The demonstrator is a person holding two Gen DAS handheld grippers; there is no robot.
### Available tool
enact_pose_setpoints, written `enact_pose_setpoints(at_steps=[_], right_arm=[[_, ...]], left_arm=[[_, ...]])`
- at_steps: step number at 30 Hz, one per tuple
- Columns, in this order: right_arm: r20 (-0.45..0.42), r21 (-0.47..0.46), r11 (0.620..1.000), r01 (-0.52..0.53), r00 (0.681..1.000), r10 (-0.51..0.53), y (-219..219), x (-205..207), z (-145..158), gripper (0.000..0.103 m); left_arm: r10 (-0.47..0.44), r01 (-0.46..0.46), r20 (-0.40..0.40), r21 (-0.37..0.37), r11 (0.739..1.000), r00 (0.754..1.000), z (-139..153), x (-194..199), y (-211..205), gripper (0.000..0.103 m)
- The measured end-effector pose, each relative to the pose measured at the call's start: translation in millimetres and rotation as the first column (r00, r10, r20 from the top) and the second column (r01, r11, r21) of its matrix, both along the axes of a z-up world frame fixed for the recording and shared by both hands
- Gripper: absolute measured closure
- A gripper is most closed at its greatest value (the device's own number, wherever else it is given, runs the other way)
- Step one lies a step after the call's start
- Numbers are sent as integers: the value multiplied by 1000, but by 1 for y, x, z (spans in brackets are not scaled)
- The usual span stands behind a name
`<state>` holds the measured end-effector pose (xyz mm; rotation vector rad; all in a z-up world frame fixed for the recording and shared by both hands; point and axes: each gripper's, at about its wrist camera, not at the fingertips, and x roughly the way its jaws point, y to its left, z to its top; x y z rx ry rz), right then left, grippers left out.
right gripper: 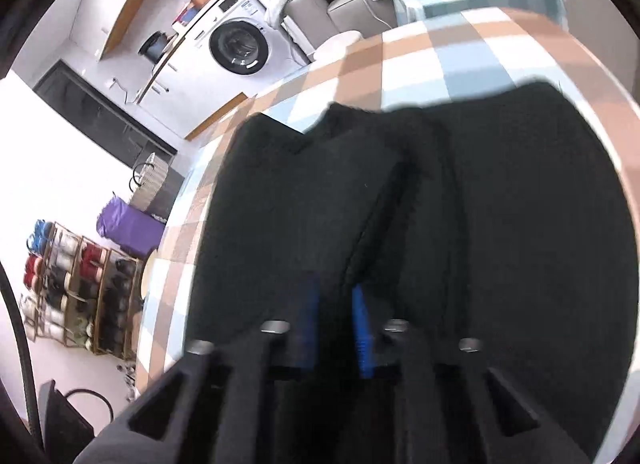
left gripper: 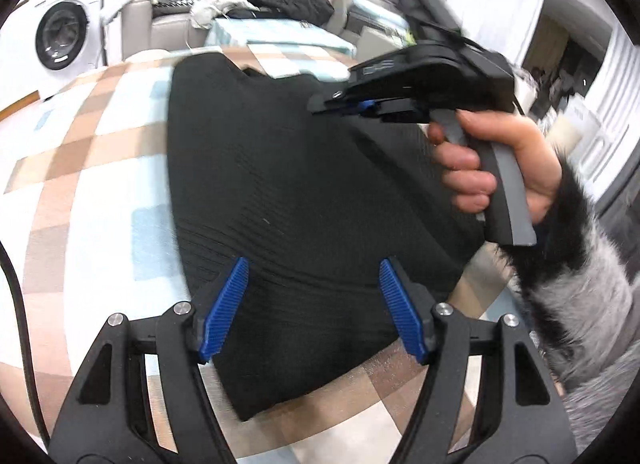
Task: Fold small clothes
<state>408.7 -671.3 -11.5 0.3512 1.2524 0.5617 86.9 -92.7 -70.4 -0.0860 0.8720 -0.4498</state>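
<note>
Jaws first: the left gripper [left gripper: 314, 304] stands wide apart, blue pads clear of everything, hovering over the near hem of the black knit garment [left gripper: 280, 192]. Nothing held there. The right gripper [right gripper: 336, 324] looks nearly closed in its own blurred view; whether it pinches a fold of the knit, I cannot tell. Seen from the left wrist, a hand [left gripper: 492, 168] carries it at upper right, over the garment's right side. The garment lies flat on the checked worktop [left gripper: 80, 168], long axis running from lower centre toward the top of frame. By my reading the right hand is nearer the fabric edge to be folded.
</note>
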Motion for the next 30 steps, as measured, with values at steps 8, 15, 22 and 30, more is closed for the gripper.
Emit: enact_pose_setpoints(at_steps=[8, 15, 22, 30], right_arm=[[102, -147, 989, 15, 995, 0, -6, 9, 31, 93], [-44, -62, 998, 5, 999, -8, -27, -15, -5, 75], [-74, 93, 982, -164, 983, 171, -43, -123, 19, 60], [27, 2, 969, -246, 969, 246, -30, -155, 31, 98]], left_arm=[[62, -60, 47, -53, 997, 997, 12, 3, 17, 35], [81, -81, -18, -2, 997, 997, -11, 6, 13, 35], [70, -69, -30, 19, 997, 997, -22, 12, 5, 35], [78, -78, -31, 2, 997, 997, -14, 15, 13, 35]])
